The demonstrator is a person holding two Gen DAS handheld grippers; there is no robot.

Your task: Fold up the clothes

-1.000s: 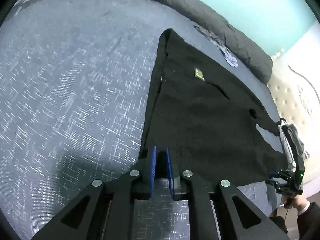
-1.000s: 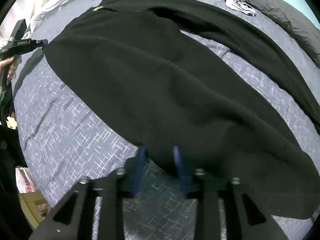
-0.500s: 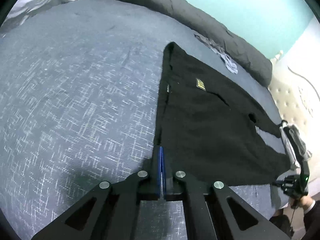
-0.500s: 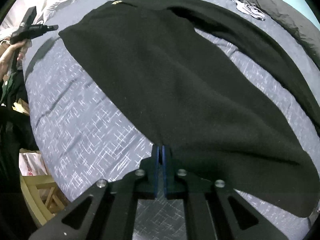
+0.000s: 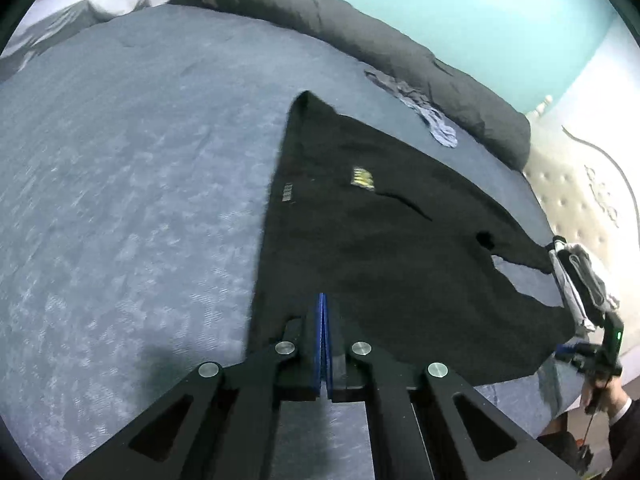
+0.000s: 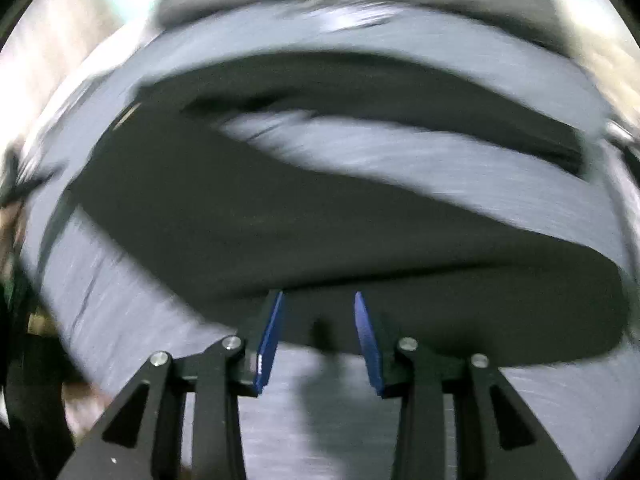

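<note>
Black trousers point(image 5: 380, 248) with a small yellow label point(image 5: 362, 178) lie spread on the blue-grey bed sheet point(image 5: 120, 168). My left gripper point(image 5: 323, 308) is shut on their near corner, and the cloth bunches around its blue pads. In the right wrist view, blurred by motion, the trousers point(image 6: 280, 220) stretch across the bed with one leg running off to the right. My right gripper point(image 6: 318, 300) hangs over their near edge with its jaws opening. Its pads point(image 6: 269, 332) stand apart and press on nothing. A hand point(image 5: 612, 396) carries that gripper at the bed's right edge.
A rolled dark grey duvet point(image 5: 360, 48) lies along the far side of the bed below a teal wall. A small blue-grey cloth point(image 5: 432, 120) lies beside it. A white quilted headboard point(image 5: 580, 184) and a stack of folded clothes point(image 5: 580, 276) are at the right.
My left gripper shut on the trousers' corner and lifted it a little. My right gripper shut on the far edge, then opened and swung quickly, blurring its view.
</note>
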